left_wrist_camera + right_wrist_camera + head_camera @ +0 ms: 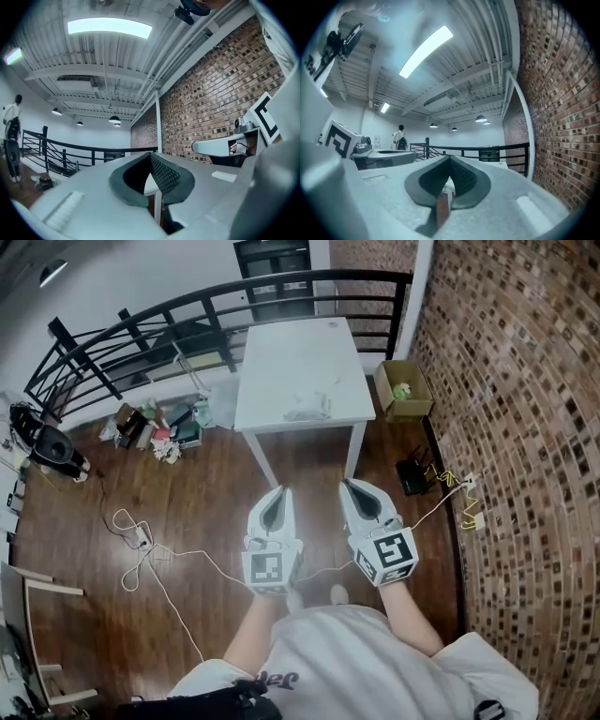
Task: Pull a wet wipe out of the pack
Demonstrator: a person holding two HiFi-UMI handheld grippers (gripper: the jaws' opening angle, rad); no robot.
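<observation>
The wet wipe pack (307, 410) is a pale, crinkled packet lying near the front edge of the white table (281, 352). Both grippers are held close to my body, well short of the table and above the wooden floor. In the head view the left gripper (281, 489) points toward the table with its jaws together and nothing between them. Beside it, the right gripper (345, 483) is also shut and empty. The left gripper view shows the left gripper (150, 155) with its pads meeting at the tip. The right gripper view shows the right gripper (449, 158) likewise shut.
A black railing (187, 315) runs behind the table and a brick wall (506, 427) stands on the right. A cardboard box (403, 390) sits right of the table. Clutter (159, 423) and a white cable (141, 540) lie on the floor at left. A person (398, 137) stands far off.
</observation>
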